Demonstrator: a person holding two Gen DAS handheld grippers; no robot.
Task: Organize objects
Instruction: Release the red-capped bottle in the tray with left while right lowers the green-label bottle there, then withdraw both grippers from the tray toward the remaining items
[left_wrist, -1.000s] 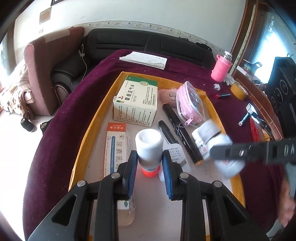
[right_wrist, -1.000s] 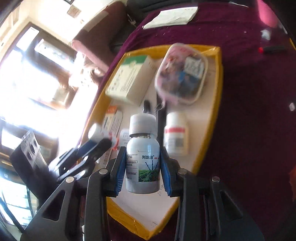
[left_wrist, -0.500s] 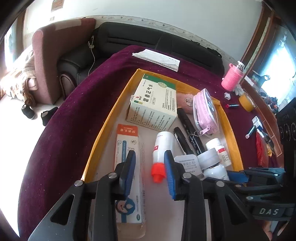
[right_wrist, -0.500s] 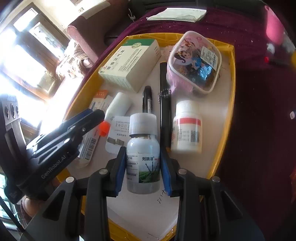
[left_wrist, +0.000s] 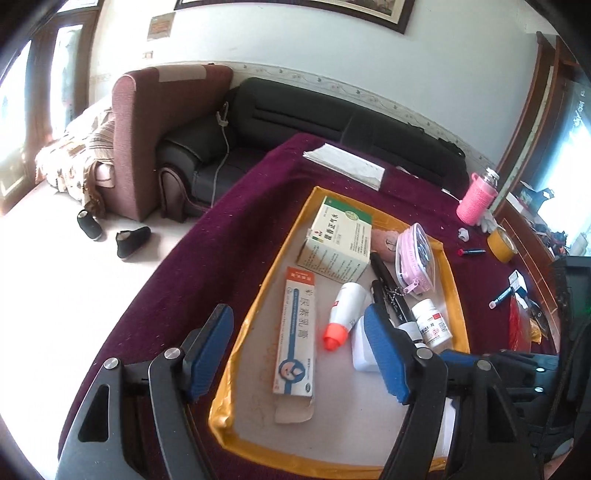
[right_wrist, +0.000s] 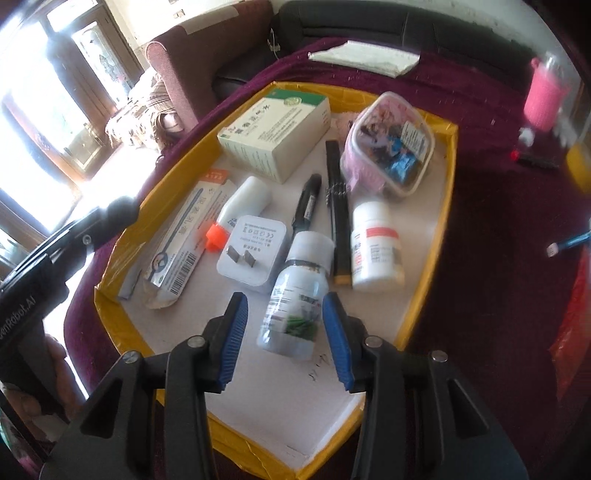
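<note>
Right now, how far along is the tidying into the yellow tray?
Mostly done: the tray holds boxes, pens, pouch, charger and bottles. The clear bottle lies between the open right claw; the left claw is open and empty. Left out: lipstick, tape, pink flask.

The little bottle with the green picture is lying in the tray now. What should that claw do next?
Probably back the right gripper straight away. Its jaws stand open, clear of the bottle, which already lies in the yellow tray beside the white charger.
</note>
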